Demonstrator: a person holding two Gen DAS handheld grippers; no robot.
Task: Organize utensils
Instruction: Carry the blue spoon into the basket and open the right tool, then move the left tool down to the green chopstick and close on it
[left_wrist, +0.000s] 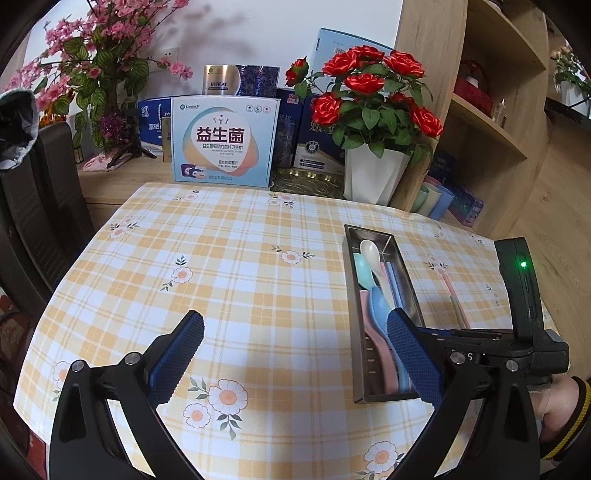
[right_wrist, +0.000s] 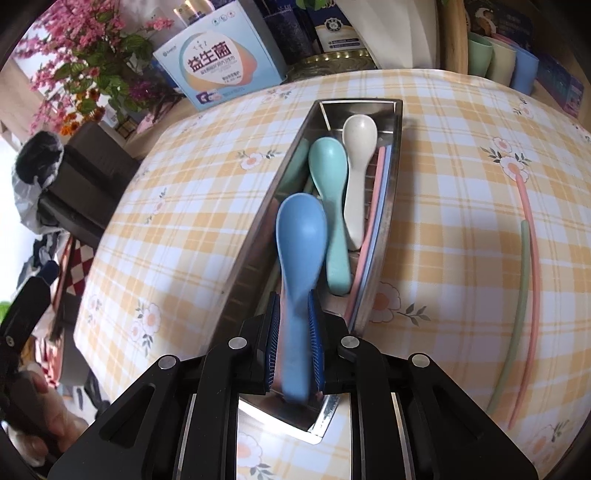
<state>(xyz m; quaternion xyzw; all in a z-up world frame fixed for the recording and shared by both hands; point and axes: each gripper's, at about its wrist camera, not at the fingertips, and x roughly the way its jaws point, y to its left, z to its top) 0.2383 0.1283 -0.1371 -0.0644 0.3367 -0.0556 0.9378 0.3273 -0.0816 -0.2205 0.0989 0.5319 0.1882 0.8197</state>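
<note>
Tabletop: covered with a yellow plaid cloth printed with flowers.
Steel tray: long, narrow, lying on the tabletop, right of centre in the left wrist view.
Left claw: jaws wide apart, empty, above bare cloth just left of the tray.
Right claw: clamped on the blue spoon's handle, over the tray's near end.
Blue spoon: bowl inside the tray.
Green spoon, white spoon: lying in the tray.
Two chopsticks, pink and green: on the cloth, right of the tray.
</note>
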